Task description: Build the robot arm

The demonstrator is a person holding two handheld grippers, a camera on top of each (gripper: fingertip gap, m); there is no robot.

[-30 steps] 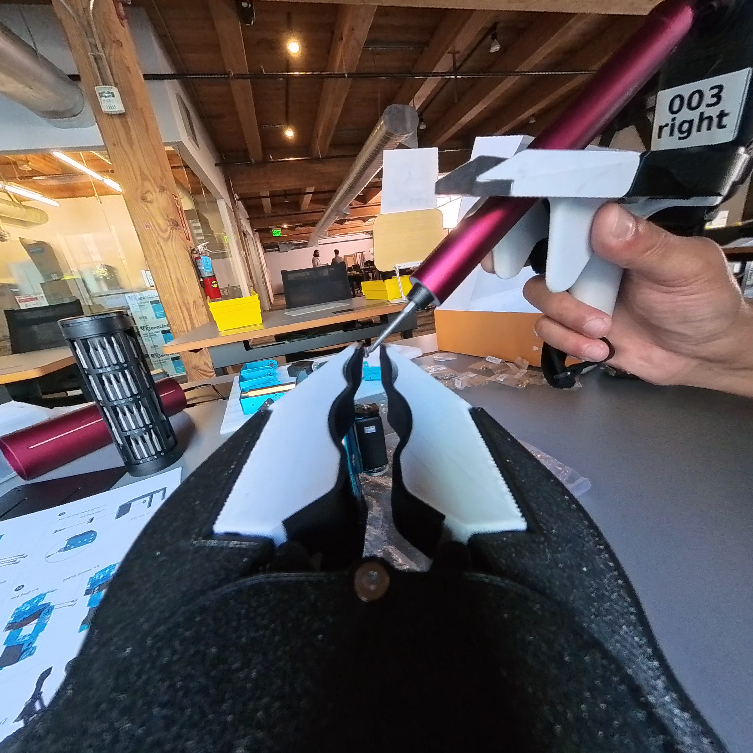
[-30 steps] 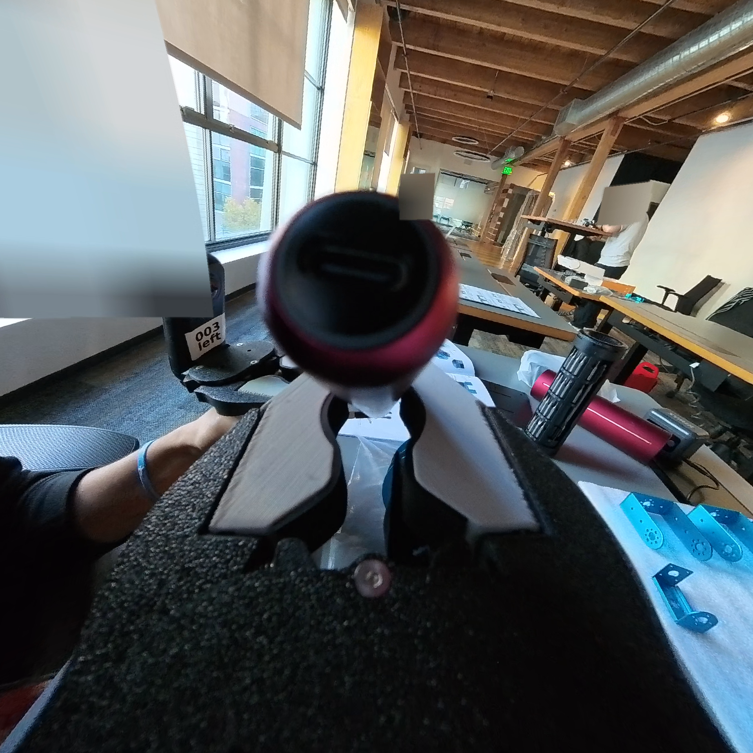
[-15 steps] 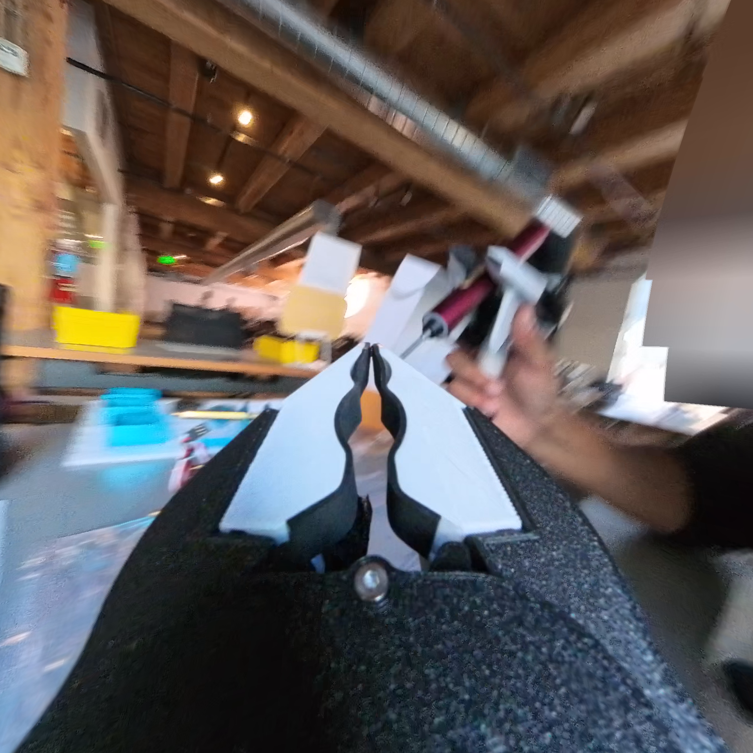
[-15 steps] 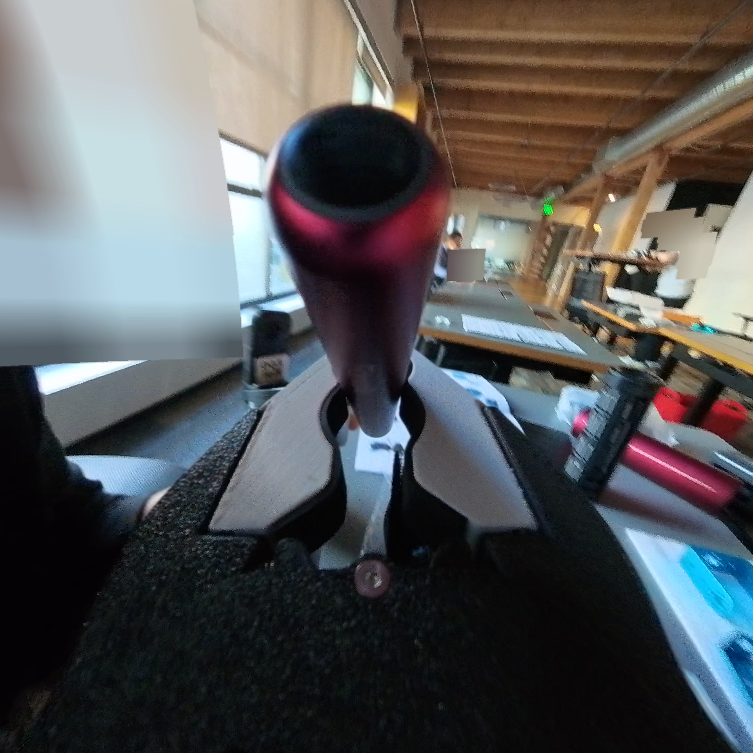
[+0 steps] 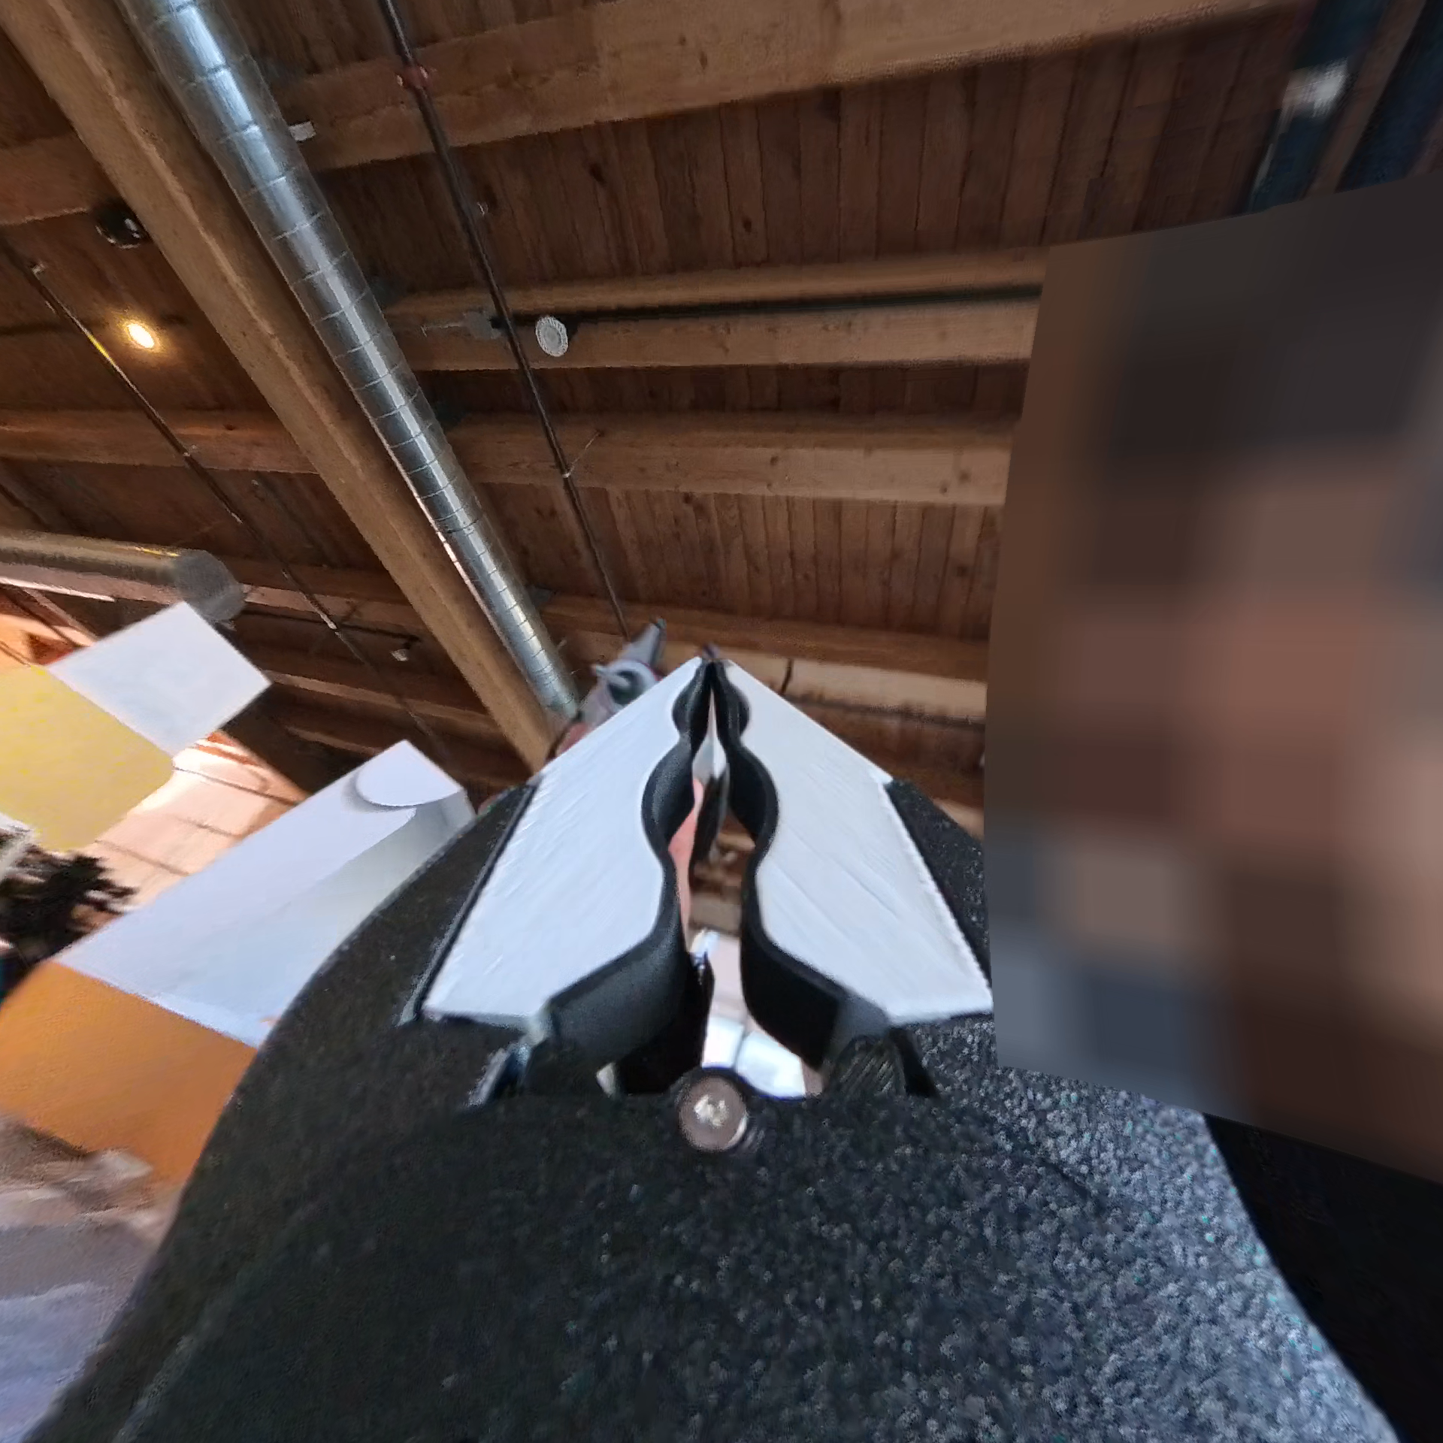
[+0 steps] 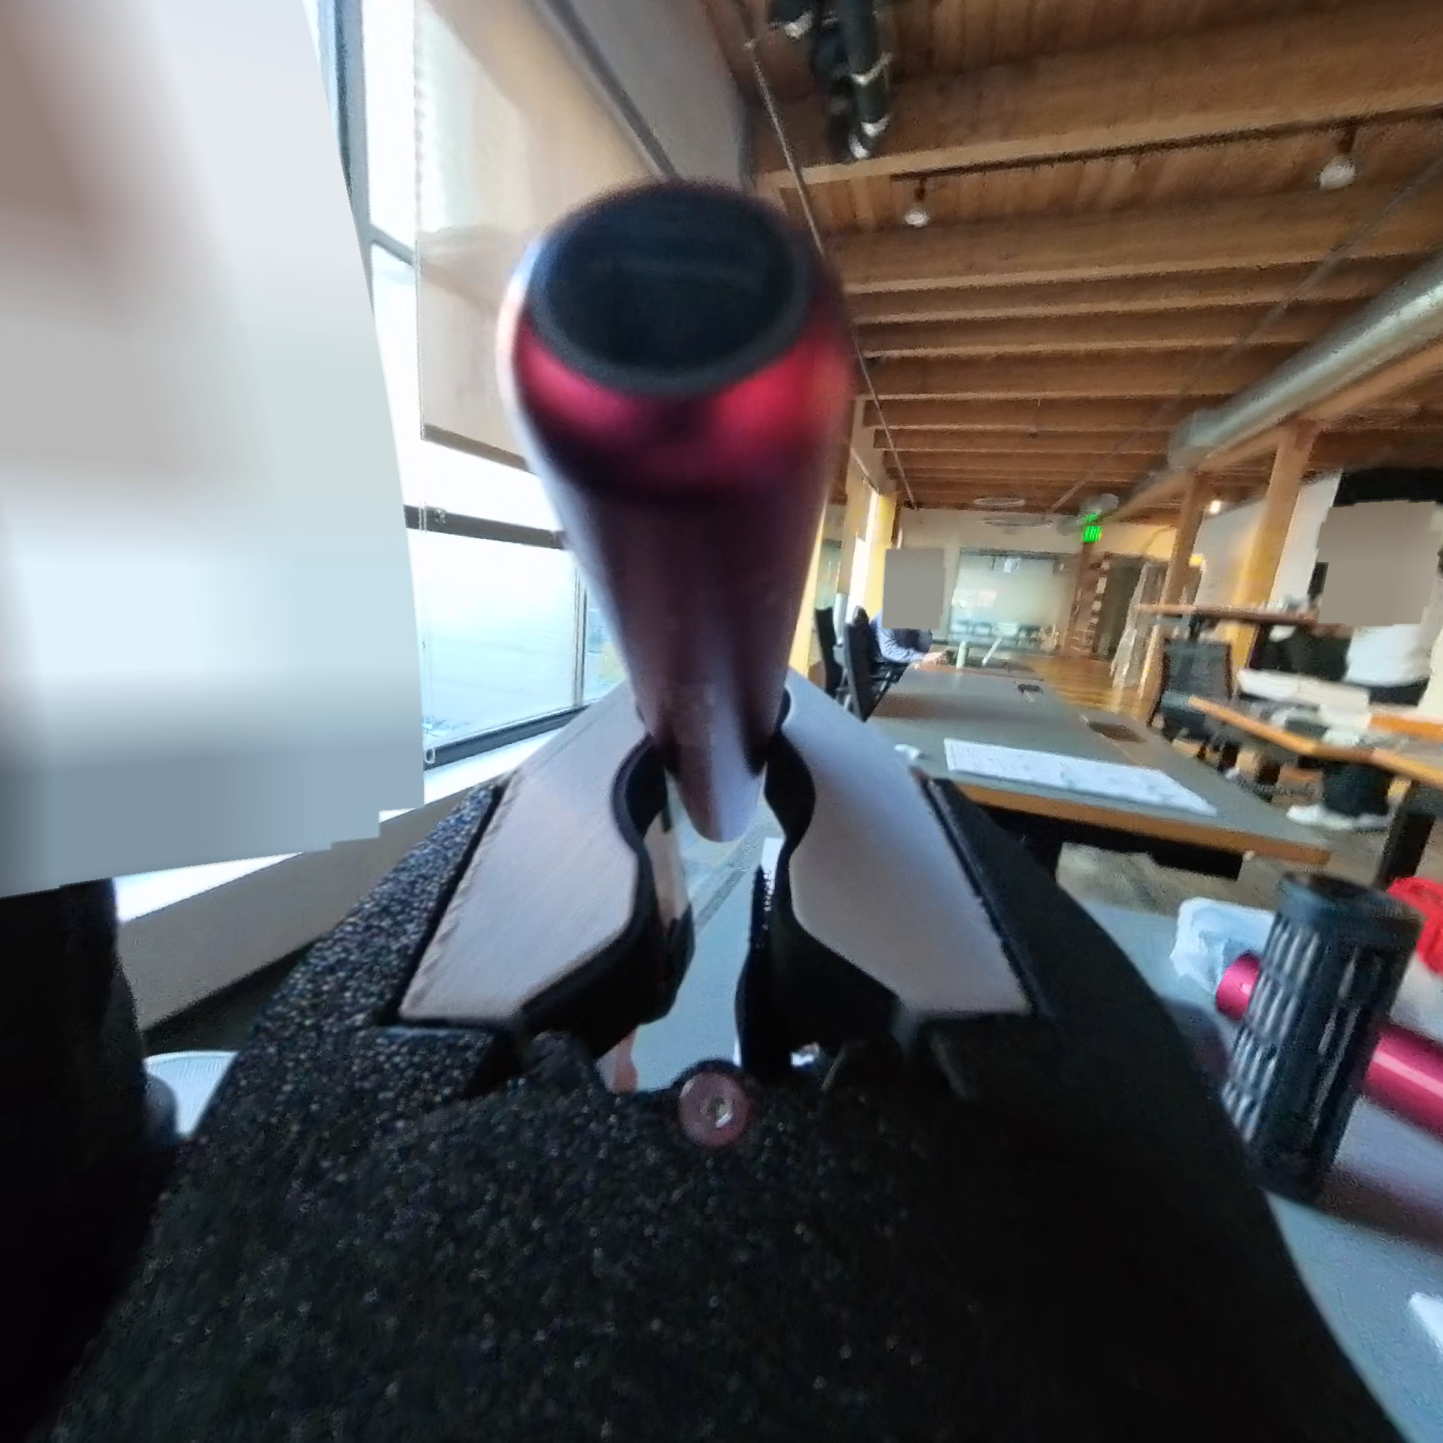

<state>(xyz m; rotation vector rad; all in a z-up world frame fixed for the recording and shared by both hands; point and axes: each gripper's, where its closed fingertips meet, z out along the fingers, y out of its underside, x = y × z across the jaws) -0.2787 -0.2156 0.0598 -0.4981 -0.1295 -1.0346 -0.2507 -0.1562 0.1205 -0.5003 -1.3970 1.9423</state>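
My left gripper [image 5: 710, 673] is shut with its fingertips touching and nothing between them. It is tilted steeply up at the wooden ceiling. A hand and a small grey part of the other gripper [image 5: 629, 678] show just behind its fingers. My right gripper [image 6: 712, 753] is shut on a magenta electric screwdriver [image 6: 679, 500]. The screwdriver's black rear end points toward the camera and upward, blurred. The bit end is hidden below the fingers.
A black mesh cylinder [image 6: 1312, 1031] stands on the grey table [image 6: 1398, 1241] at right, with a magenta tube [image 6: 1409, 1074] lying behind it. A white and orange box [image 5: 258, 890] is at the left. A metal duct [image 5: 351, 328] runs overhead. Desks and people are far behind. Some 9 cm of space lies between my two pairs of fingers.
My left gripper has swung up from the table to face the ceiling, and its fingertips have closed together. My right gripper has tilted up, still holding the screwdriver.
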